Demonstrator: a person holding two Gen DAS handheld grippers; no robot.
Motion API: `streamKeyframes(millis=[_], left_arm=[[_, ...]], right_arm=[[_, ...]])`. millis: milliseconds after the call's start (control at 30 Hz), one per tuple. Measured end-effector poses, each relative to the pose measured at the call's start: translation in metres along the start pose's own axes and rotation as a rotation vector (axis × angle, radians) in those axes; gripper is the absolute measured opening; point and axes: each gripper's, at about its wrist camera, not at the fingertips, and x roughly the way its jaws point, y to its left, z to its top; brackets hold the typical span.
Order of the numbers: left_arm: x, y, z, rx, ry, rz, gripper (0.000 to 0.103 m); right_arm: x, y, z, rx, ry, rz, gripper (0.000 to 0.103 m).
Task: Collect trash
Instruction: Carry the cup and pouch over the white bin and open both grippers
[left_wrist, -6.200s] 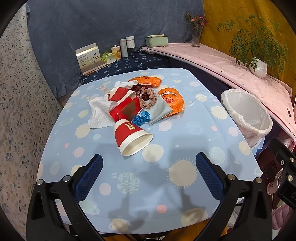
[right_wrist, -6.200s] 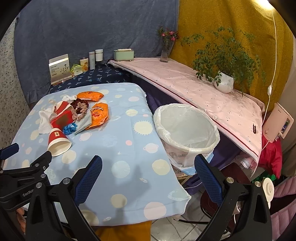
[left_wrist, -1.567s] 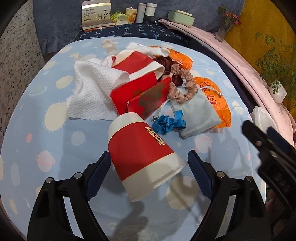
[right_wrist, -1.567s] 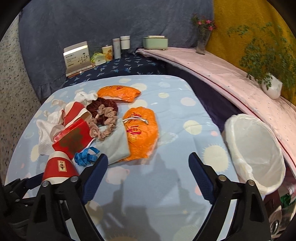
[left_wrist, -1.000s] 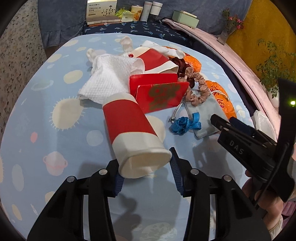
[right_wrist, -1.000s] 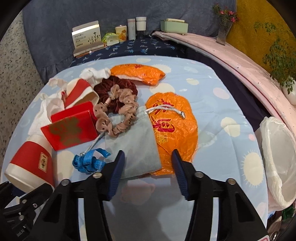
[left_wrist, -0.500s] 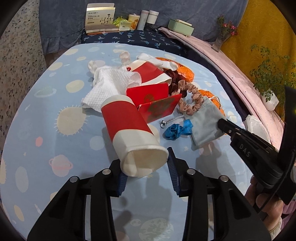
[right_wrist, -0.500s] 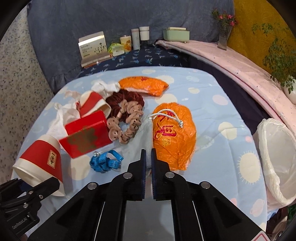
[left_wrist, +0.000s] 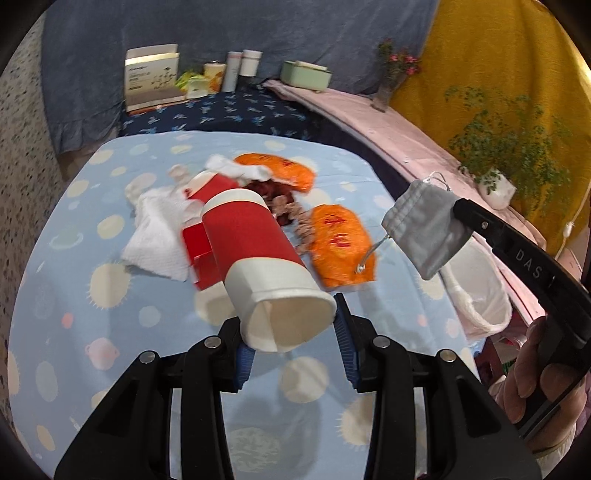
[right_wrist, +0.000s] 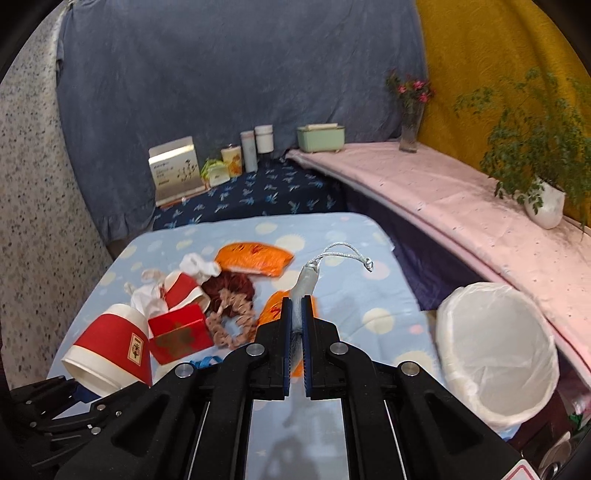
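Observation:
My left gripper (left_wrist: 291, 332) is shut on a red and white paper cup (left_wrist: 251, 240), held on its side above the blue tablecloth (left_wrist: 74, 280). The same cup (right_wrist: 110, 347) shows at lower left in the right wrist view. My right gripper (right_wrist: 295, 310) is shut on a grey drawstring pouch (right_wrist: 306, 284), whose cord loops out past the tips. The pouch (left_wrist: 424, 229) hangs in the air left of the white-lined bin (right_wrist: 498, 369). On the cloth lie two orange packets (left_wrist: 340, 243), a white tissue (left_wrist: 159, 236), a red box (right_wrist: 181, 332) and scrunchies (right_wrist: 231, 325).
The bin (left_wrist: 480, 291) stands off the table's right edge, below a pink-covered ledge (right_wrist: 443, 192) with a potted plant (right_wrist: 546, 206) and a vase (right_wrist: 410, 122). A card box (right_wrist: 177, 173), bottles and a green container (right_wrist: 321, 136) stand behind the table.
The right gripper shut on the grey pouch and lifted it off the cloth. The left gripper has risen with the cup, which now hangs above the table.

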Motion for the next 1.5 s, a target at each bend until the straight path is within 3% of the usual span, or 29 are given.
streamKeyframes(millis=[467, 700, 967, 1267, 1400, 1500], left_arm=[[0.012, -0.112, 0.027, 0.212, -0.022, -0.161, 0.037], [0.031, -0.180, 0.034, 0.304, -0.019, -0.265, 0.037], [0.071, -0.249, 0.032, 0.422, 0.029, -0.355, 0.038], [0.122, -0.294, 0.029, 0.477, 0.094, -0.390, 0.042], [0.134, -0.295, 0.029, 0.444, 0.087, -0.355, 0.079], [0.137, -0.293, 0.031, 0.439, 0.075, -0.326, 0.083]], right_arm=[[-0.049, -0.111, 0.013, 0.115, -0.101, -0.167, 0.005], [-0.054, -0.177, 0.005, 0.184, -0.091, -0.267, 0.005], [-0.043, -0.234, -0.010, 0.254, -0.057, -0.316, 0.005], [-0.024, -0.280, -0.022, 0.328, -0.028, -0.315, 0.005], [-0.015, -0.288, -0.024, 0.343, -0.025, -0.313, 0.012], [-0.015, -0.289, -0.024, 0.346, -0.035, -0.315, 0.027]])
